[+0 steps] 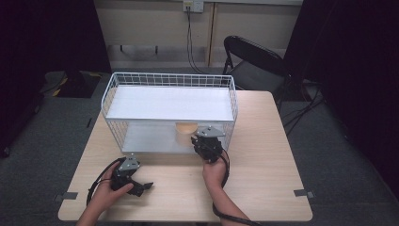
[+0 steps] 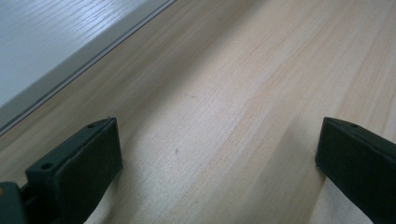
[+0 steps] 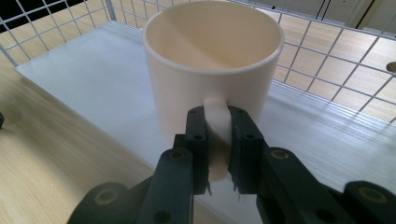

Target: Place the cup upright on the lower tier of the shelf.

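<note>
I am clamping the right gripper (image 3: 218,154) on the handle of the mug (image 3: 212,60), standing on the rack's (image 1: 169,80) lower shelf; keeping it level. The left gripper (image 2: 217,163) is resting released on the table (image 1: 263,188).

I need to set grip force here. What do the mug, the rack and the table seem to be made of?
Mug: looks like cream ceramic, smooth with a soft sheen and a thick rim, though plastic can't be ruled out. Rack: thin white coated wire grid, with white boards showing faint wood grain. Table: light wood or wood-look laminate, matte, visibly grained.
</note>
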`<action>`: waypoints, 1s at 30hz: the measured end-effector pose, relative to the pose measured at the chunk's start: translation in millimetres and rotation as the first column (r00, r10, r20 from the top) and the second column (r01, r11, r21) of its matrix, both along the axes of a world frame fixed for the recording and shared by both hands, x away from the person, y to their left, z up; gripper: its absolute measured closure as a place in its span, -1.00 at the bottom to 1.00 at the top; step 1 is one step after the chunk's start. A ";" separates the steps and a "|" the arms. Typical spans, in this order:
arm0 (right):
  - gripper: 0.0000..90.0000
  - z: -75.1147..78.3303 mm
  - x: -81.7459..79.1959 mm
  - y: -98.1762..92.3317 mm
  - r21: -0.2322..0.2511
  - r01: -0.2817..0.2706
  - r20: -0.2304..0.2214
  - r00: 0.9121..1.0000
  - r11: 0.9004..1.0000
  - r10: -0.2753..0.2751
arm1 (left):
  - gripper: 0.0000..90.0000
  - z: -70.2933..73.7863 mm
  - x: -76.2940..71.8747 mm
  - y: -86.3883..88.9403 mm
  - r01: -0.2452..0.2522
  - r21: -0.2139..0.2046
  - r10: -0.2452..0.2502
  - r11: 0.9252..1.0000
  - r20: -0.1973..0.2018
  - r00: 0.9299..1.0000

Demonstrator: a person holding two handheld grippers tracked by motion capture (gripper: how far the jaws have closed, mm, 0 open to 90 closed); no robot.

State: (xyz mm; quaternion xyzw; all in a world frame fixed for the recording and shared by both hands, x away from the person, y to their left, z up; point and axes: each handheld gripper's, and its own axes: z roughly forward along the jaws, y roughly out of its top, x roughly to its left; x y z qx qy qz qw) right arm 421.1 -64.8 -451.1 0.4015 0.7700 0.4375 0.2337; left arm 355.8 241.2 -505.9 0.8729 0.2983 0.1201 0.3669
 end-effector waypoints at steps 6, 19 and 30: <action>0.53 0.5 -1.2 -0.6 0.000 0.013 -0.002 1.000 1.000 -0.013 | -1.00 0.0 0.0 0.0 0.000 0.001 0.000 1.000 -0.001 1.000; 0.19 9.6 -6.8 -6.7 0.010 -0.012 0.003 1.000 1.000 0.012 | -1.00 0.0 0.0 0.0 0.000 0.002 0.000 1.000 -0.001 1.000; 0.07 14.7 -15.4 -13.2 0.035 -0.055 -0.031 0.998 0.998 0.056 | -1.00 0.0 0.0 0.1 0.000 0.001 0.000 1.000 -0.002 1.000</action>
